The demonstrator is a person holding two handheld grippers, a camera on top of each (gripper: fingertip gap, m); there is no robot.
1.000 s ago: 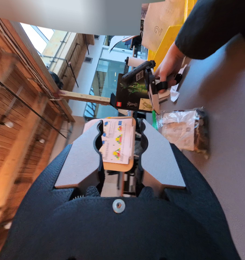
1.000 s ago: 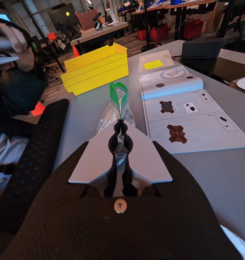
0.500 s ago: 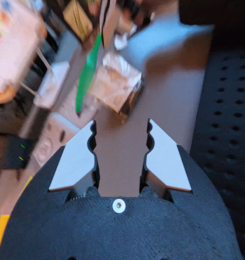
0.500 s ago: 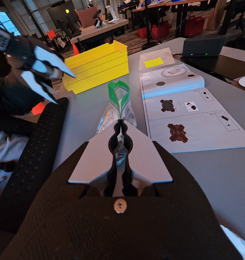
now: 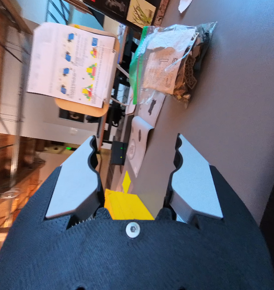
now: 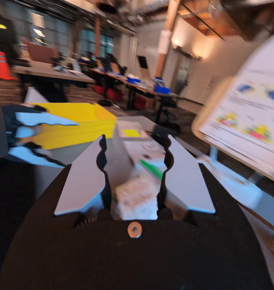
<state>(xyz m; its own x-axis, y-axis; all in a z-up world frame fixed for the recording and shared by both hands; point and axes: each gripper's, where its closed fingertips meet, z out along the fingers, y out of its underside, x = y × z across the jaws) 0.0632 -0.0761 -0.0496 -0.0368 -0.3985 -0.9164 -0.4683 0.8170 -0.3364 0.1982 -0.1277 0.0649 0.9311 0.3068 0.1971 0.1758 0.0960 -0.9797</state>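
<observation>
A clear zip bag point(image 5: 164, 62) with a green zip strip and brown pieces inside rests on the grey table point(image 5: 227, 125). Its zip edge points away from the tabletop. My left gripper point(image 5: 136, 138) is open and empty, well short of the bag. My right gripper point(image 6: 136, 138) is open and empty, just above the bag point(image 6: 137, 193), which shows blurred between its fingers. The left gripper also shows at the left of the right wrist view point(image 6: 70, 145), open.
A yellow bin point(image 6: 86, 122) stands at the far side of the table and shows in the left wrist view point(image 5: 126, 205). An open instruction booklet point(image 5: 142, 141) lies beyond the bag. A clipboard with a printed sheet point(image 5: 70, 65) stands off the table's edge. A black device point(image 5: 117, 153) sits near the booklet.
My right gripper has opened and let go of the bag, then tilted upward. My left gripper has swung round towards the bag and opened wider.
</observation>
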